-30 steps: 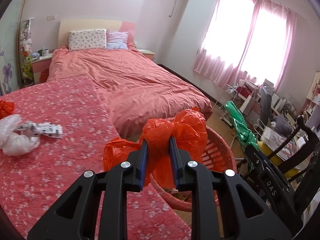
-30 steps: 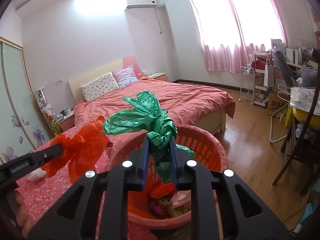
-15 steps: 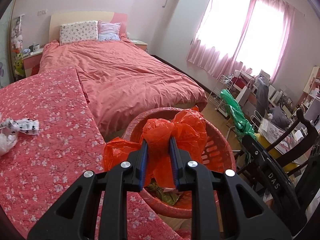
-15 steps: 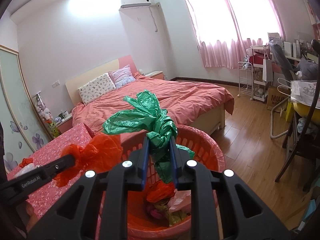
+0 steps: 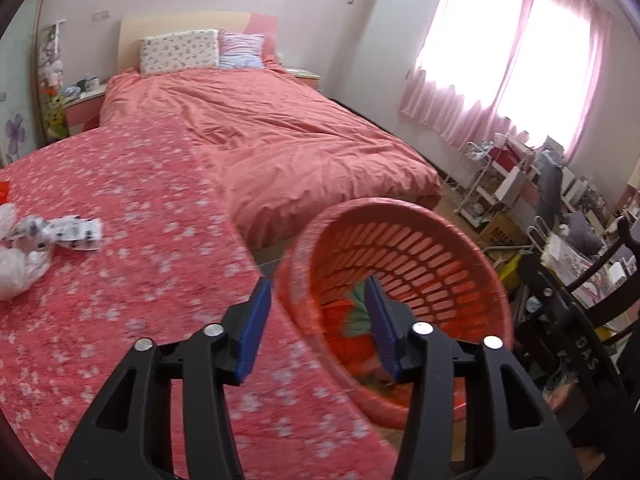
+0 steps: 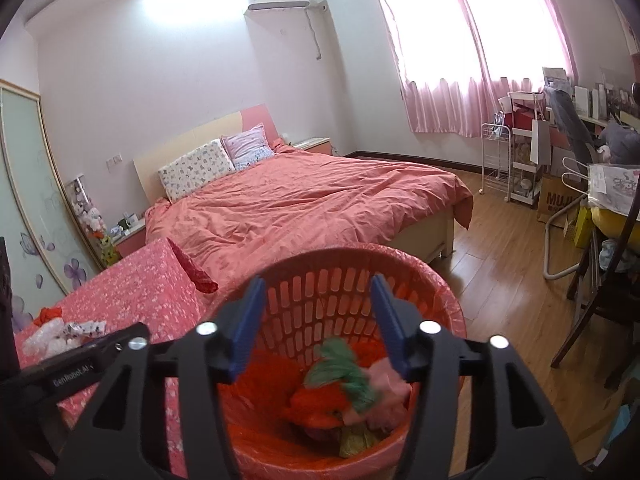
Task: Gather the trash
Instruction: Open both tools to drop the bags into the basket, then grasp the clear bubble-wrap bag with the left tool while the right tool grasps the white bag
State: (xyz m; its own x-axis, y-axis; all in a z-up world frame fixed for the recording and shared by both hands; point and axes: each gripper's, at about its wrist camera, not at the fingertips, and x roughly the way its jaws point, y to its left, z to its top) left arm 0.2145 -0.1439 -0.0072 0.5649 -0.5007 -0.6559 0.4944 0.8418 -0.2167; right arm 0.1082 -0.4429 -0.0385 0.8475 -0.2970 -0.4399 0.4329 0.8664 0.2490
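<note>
My fingers on both grippers stand spread with nothing between them: the jaws of my left gripper [image 5: 318, 316] and of my right gripper [image 6: 318, 316] have just been opening, and the blue pads touch no bag. I take the red basket [image 6: 448, 292] as my landmark. My right gripper hangs over the basket's near rim, pointing down into its mouth. My left gripper sits at the basket's left edge, its left finger [image 5: 252, 332] over the flowered red cloth [image 5: 120, 280] and its right finger over the basket's opening.

Inside the basket, on the heap at its bottom, lies the green bag [image 6: 340, 372], blurred, with the orange-red bag [image 6: 316, 404] just beside and partly under it, and a pale pink piece [image 6: 390, 384] to their right. From the left wrist view the same heap shows only as a red and green patch [image 5: 352, 320] deep in the basket.

Left of the basket, on the flowered cloth and well apart from it, more trash is lying: crumpled clear plastic [image 5: 20, 268], a black-and-white printed wrapper [image 5: 68, 234] touching it, and a small red scrap [image 6: 48, 314] at the far side of that pile.

Behind the basket stands the bed with its coral cover [image 6: 312, 204].
</note>
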